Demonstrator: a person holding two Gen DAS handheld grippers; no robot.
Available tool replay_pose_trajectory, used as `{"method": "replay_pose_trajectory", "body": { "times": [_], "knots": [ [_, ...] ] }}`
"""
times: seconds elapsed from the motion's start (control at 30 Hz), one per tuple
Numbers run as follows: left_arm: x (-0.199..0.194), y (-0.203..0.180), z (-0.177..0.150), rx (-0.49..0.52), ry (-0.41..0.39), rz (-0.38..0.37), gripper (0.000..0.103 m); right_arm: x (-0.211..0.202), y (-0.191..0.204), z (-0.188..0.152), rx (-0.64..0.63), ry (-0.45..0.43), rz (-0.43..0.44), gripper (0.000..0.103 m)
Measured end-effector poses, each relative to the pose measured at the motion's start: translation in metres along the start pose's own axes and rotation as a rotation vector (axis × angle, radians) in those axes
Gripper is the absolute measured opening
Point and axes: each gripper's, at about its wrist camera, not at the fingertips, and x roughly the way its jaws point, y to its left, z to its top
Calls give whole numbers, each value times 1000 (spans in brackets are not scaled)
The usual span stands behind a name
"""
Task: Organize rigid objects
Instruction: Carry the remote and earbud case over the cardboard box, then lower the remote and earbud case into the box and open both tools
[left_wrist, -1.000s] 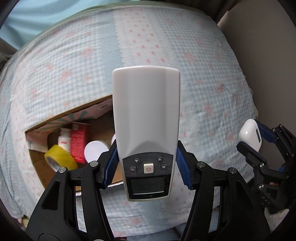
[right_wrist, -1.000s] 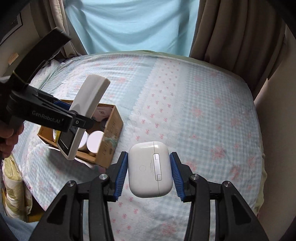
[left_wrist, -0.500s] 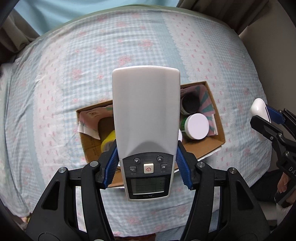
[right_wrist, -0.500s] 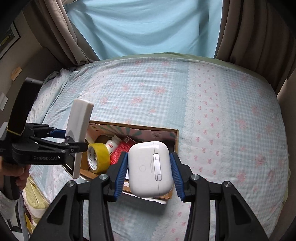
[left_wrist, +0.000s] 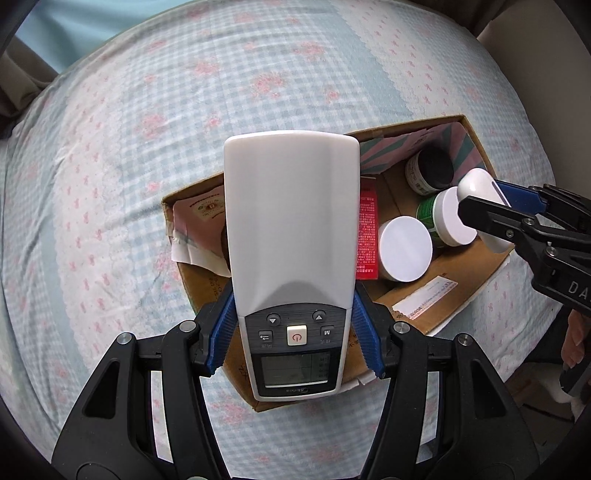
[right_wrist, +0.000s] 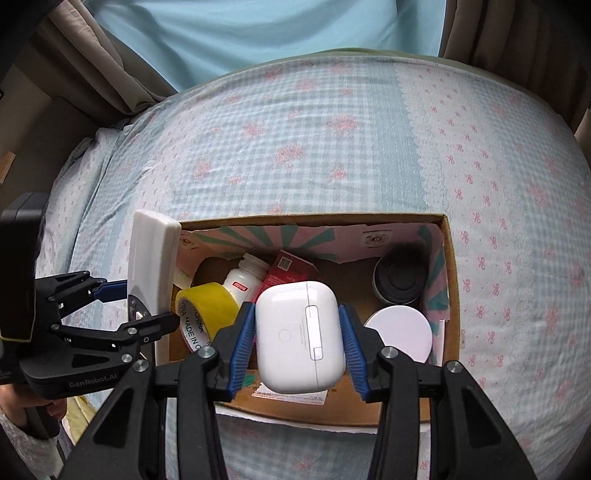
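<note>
My left gripper (left_wrist: 293, 339) is shut on a white remote control (left_wrist: 291, 236) with a dark button panel and small screen, held above the left part of an open cardboard box (left_wrist: 436, 306). My right gripper (right_wrist: 297, 347) is shut on a white earbuds case (right_wrist: 299, 336), held over the box (right_wrist: 448, 258) near its front wall. The remote also shows in the right wrist view (right_wrist: 153, 258), at the box's left end. The earbuds case shows in the left wrist view (left_wrist: 480, 192) over the box's right side.
The box holds a yellow tape roll (right_wrist: 207, 310), a small white bottle (right_wrist: 245, 280), a red carton (right_wrist: 290, 271), a dark-lidded jar (right_wrist: 400, 277) and white-lidded jars (right_wrist: 399, 332). It sits on a bed with a blue checked floral cover (right_wrist: 332, 147). Curtains (right_wrist: 110, 74) hang behind.
Both grippers have moved over the box and closer to it, each still holding its object. The box now fills more of both views.
</note>
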Motion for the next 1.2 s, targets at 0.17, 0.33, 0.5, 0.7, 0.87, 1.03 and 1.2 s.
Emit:
{"method": "replay_pose_trajectory", "body": {
  "times": [0.17, 0.33, 0.5, 0.7, 0.87, 1.03, 1.2],
  "knots": [
    [9, -10, -1, 86, -8, 30, 54, 31, -7, 7, 45, 44, -19, 42],
    [16, -21, -2, 177, -21, 67, 54, 53, -18, 14, 91, 70, -34, 42],
    [25, -27, -5, 238, -27, 96, 54, 67, -27, 22, 146, 99, -42, 42],
    [22, -23, -3, 194, -46, 76, 103, 69, -30, 25, 163, 100, -51, 62],
    [13, -13, -9, 150, -51, 69, 103, 58, -36, 23, 173, 128, -56, 103],
    [8, 0, -17, 91, -46, 60, 103, 49, -44, 16, 204, 128, -42, 103],
    [3, 5, -22, 48, -46, 65, 103, 43, -41, 10, 199, 128, -25, 103]
  ]
}}
